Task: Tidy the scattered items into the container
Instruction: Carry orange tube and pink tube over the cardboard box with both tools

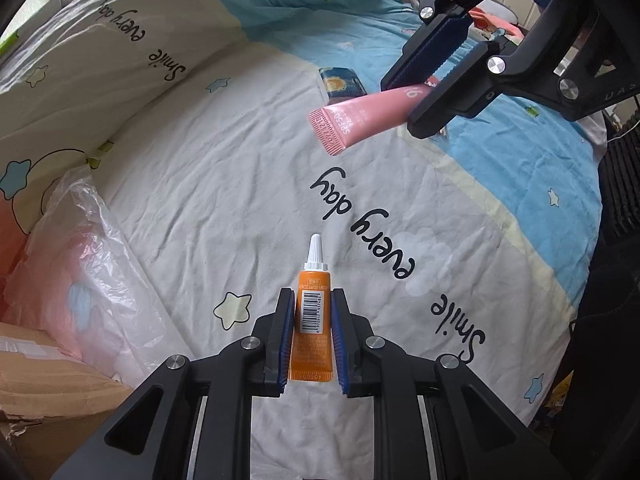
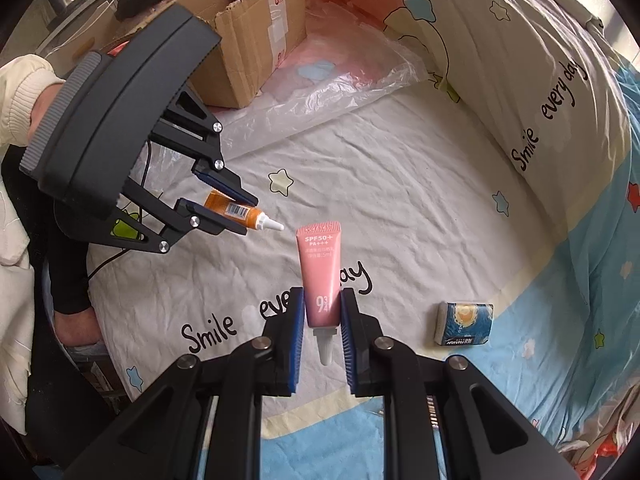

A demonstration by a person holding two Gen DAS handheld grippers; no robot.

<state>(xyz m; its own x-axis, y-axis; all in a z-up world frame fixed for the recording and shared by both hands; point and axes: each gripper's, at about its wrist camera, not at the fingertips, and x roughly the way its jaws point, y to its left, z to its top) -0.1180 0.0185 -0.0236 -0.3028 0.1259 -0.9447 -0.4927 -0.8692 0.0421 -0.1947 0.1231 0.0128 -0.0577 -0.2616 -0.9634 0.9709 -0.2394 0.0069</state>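
Observation:
My left gripper (image 1: pixel 312 296) is shut on a small orange tube (image 1: pixel 313 312) with a white nozzle, held above the bedsheet; the same left gripper (image 2: pixel 250 216) and orange tube (image 2: pixel 236 210) show at the left of the right wrist view. My right gripper (image 2: pixel 322 292) is shut on a pink sunscreen tube (image 2: pixel 320 268), crimped end pointing away and white cap between the fingers. From the left wrist view the right gripper (image 1: pixel 400 104) hangs at upper right with the pink tube (image 1: pixel 360 120) sticking out. An open cardboard box (image 2: pixel 256 28) stands at the back of the bed.
A small blue tissue pack (image 2: pixel 464 322) lies on the sheet to the right, also the tissue pack (image 1: pixel 342 84) behind the pink tube. A clear plastic bag (image 2: pixel 340 80) lies beside the box (image 1: pixel 44 380). A pillow (image 2: pixel 540 92) bounds the far right. A sleeve (image 2: pixel 24 80) at left.

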